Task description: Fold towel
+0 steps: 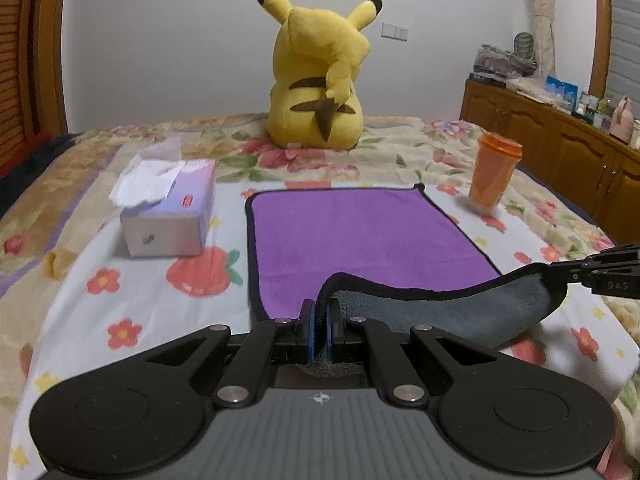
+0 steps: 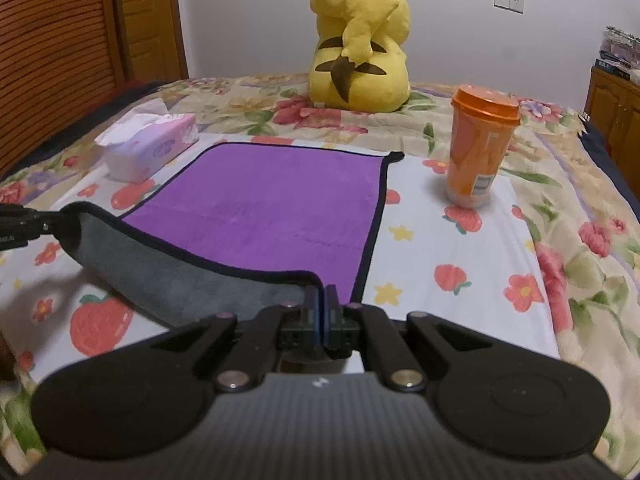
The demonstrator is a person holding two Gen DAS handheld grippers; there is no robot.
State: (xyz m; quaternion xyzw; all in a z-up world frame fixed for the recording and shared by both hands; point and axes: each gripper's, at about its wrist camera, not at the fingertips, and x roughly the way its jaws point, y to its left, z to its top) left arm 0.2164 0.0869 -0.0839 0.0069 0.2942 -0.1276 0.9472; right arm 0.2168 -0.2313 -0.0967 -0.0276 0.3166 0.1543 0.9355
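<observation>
A purple towel (image 1: 352, 236) with a black hem and grey underside lies on the flowered bed sheet (image 1: 140, 304); it also shows in the right wrist view (image 2: 272, 212). My left gripper (image 1: 320, 312) is shut on the towel's near left corner. My right gripper (image 2: 323, 304) is shut on the near right corner. Both corners are lifted off the sheet, so the near edge hangs between them with its grey underside (image 1: 460, 312) showing. The right gripper appears at the right edge of the left wrist view (image 1: 568, 276), and the left gripper at the left edge of the right wrist view (image 2: 52, 224).
A tissue box (image 1: 168, 216) stands left of the towel. An orange lidded cup (image 1: 494, 174) stands to its right. A yellow plush toy (image 1: 320, 76) sits beyond the towel's far edge. A wooden cabinet (image 1: 560, 148) stands right of the bed.
</observation>
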